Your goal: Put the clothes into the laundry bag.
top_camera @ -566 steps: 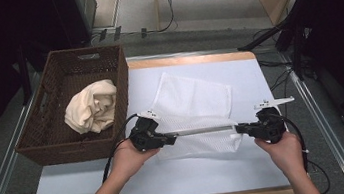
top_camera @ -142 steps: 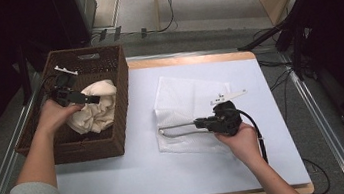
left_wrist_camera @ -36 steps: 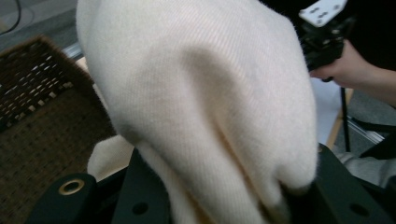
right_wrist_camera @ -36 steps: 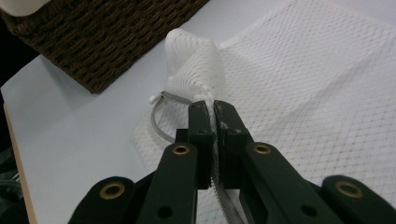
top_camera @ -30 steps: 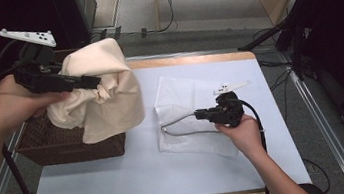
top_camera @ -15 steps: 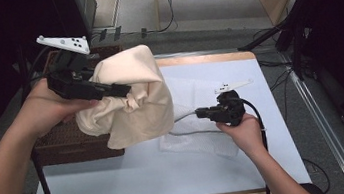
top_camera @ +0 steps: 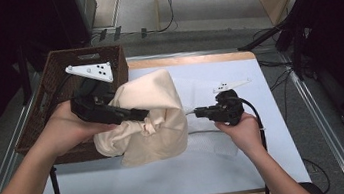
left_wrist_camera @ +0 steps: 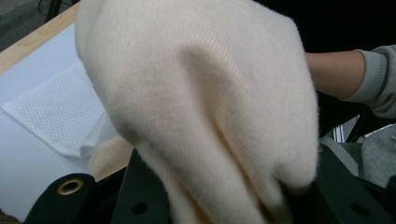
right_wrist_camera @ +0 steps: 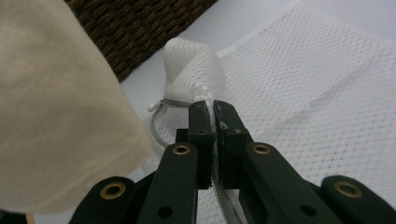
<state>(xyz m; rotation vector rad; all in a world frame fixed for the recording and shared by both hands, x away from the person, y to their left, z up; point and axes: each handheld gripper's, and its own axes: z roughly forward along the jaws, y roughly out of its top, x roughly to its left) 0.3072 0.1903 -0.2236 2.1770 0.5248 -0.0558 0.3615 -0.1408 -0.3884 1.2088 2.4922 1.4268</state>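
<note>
A bunched cream cloth (top_camera: 154, 114) hangs over the table's left half, with my left gripper (top_camera: 141, 115) shut on it. In the left gripper view the cream cloth (left_wrist_camera: 201, 93) drapes over the jaws and hides their tips. A white mesh bag (top_camera: 212, 139) lies flat on the table, partly behind the cloth. My right gripper (top_camera: 197, 113) is shut on its raised edge. The right gripper view shows the right gripper (right_wrist_camera: 214, 109) pinching the zipper strip of the mesh bag (right_wrist_camera: 299, 84), with a metal ring (right_wrist_camera: 159, 128) just beyond the jaws and the cloth (right_wrist_camera: 56, 116) close at left.
A dark wicker basket (top_camera: 52, 82) stands at the table's left edge, behind my left hand. The pale blue tabletop (top_camera: 170, 178) is bare toward the front edge. A sleeved forearm (left_wrist_camera: 355, 79) shows at right in the left gripper view.
My left gripper has carried the cream cloth from above the basket rightward and down, close to the mesh bag. The right gripper has kept still on the bag's edge.
</note>
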